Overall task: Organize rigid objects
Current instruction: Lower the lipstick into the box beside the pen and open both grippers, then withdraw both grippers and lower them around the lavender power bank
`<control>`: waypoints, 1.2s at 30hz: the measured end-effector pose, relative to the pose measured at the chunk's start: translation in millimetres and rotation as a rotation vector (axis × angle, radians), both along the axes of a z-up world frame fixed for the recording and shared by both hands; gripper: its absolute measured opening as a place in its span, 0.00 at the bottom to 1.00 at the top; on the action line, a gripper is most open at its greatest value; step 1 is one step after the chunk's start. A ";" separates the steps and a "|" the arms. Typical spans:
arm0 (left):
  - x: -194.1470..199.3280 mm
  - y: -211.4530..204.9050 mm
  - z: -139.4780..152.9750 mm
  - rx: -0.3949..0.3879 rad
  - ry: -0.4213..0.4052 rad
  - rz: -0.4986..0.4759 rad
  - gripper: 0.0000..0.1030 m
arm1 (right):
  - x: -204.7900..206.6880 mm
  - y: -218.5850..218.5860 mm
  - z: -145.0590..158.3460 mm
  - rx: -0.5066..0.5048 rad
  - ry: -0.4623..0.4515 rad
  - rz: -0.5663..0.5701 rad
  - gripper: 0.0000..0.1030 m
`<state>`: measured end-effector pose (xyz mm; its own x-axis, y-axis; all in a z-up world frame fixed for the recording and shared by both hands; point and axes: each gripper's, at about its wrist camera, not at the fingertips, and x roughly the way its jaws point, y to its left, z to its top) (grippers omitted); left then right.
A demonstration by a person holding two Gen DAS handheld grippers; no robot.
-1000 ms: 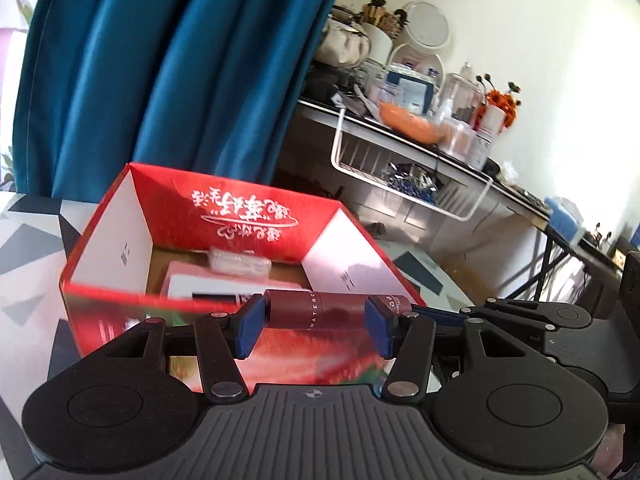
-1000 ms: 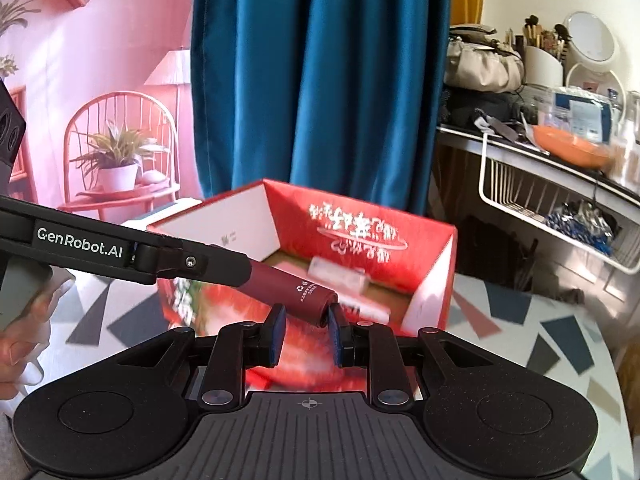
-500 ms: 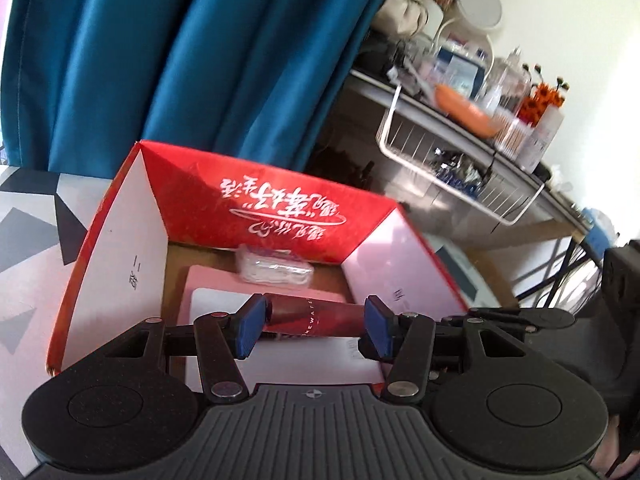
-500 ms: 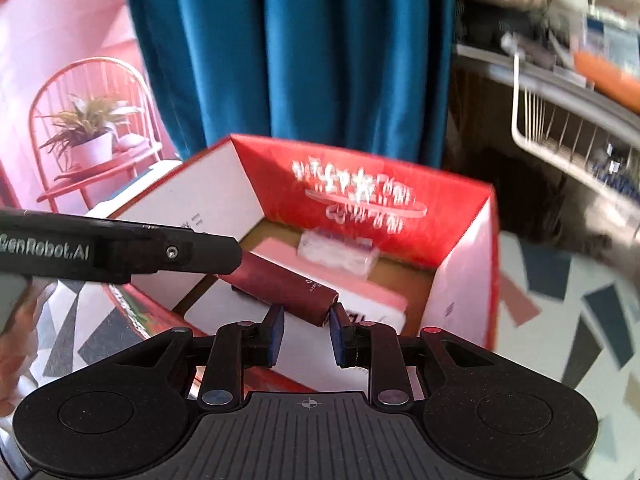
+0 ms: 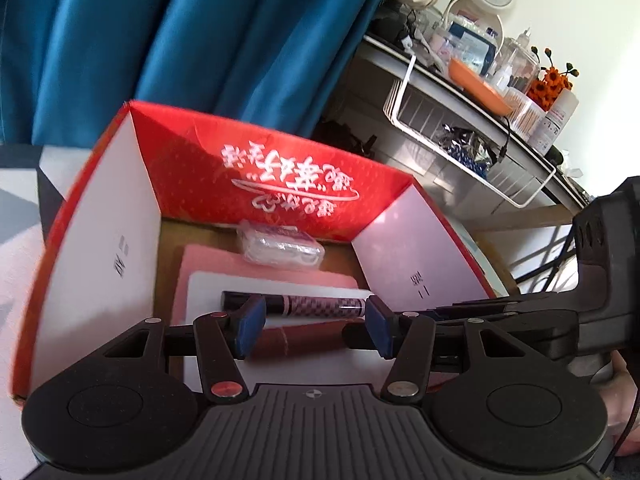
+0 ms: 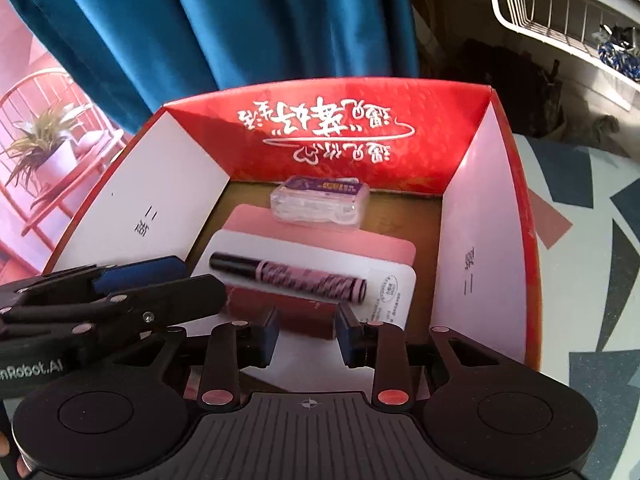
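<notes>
Moved since a second ago: both grippers have carried the dark red tube (image 6: 298,314) from above the near wall of the red box (image 6: 192,176) down into it, and the cameras now look steeply onto the box floor.
Left gripper (image 5: 312,328): clenched end to end on the tube, one blue pad on each end, the tube lying crosswise low between them.
Right gripper (image 6: 306,334): jaws opening; the tube's right end lies between the pads, with a sliver of gap on either side as far as the blur allows, so it looks let go here.
Tube, place: inside the box, just above or already on the white card (image 6: 384,292); whether it touches I cannot tell.
Tube, handling: my guess is a light, stiff, smooth cylinder that will roll once freed; an end-to-end grip stops rolling but can slip, so a hold across the middle looks safer.
Patterned pen (image 6: 288,276): lies on the card just beyond the tube, roughly parallel; close enough to be nudged.
Pink sheet (image 6: 256,224): flat under the card.
Clear packet (image 6: 318,204): at the far wall, partly on the pink sheet, well apart from the tube.
Beyond: blue curtain (image 6: 240,28) behind the box.
</notes>
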<state>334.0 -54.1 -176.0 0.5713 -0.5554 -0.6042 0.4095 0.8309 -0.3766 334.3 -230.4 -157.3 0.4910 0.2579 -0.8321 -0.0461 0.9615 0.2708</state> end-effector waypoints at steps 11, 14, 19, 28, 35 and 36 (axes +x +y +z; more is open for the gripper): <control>-39.4 29.4 40.4 0.016 -0.183 0.084 0.93 | -37.6 14.3 39.2 -0.085 -0.242 0.026 0.92; -56.0 37.4 50.1 0.043 -0.231 0.106 0.98 | -55.0 12.7 47.2 -0.094 -0.302 0.028 0.99; -84.0 42.3 55.9 0.108 -0.272 0.110 1.00 | -85.8 6.4 51.4 -0.090 -0.374 0.001 0.99; -119.5 37.7 33.7 0.147 -0.209 0.082 1.00 | -158.0 1.1 31.8 -0.114 -0.515 -0.045 1.00; -132.0 27.9 2.1 0.141 -0.137 0.070 1.00 | -199.9 -0.1 -0.7 -0.187 -0.511 -0.030 0.99; -133.4 25.0 -2.0 0.145 -0.129 0.057 1.00 | -203.8 0.2 -7.7 -0.192 -0.499 -0.029 0.99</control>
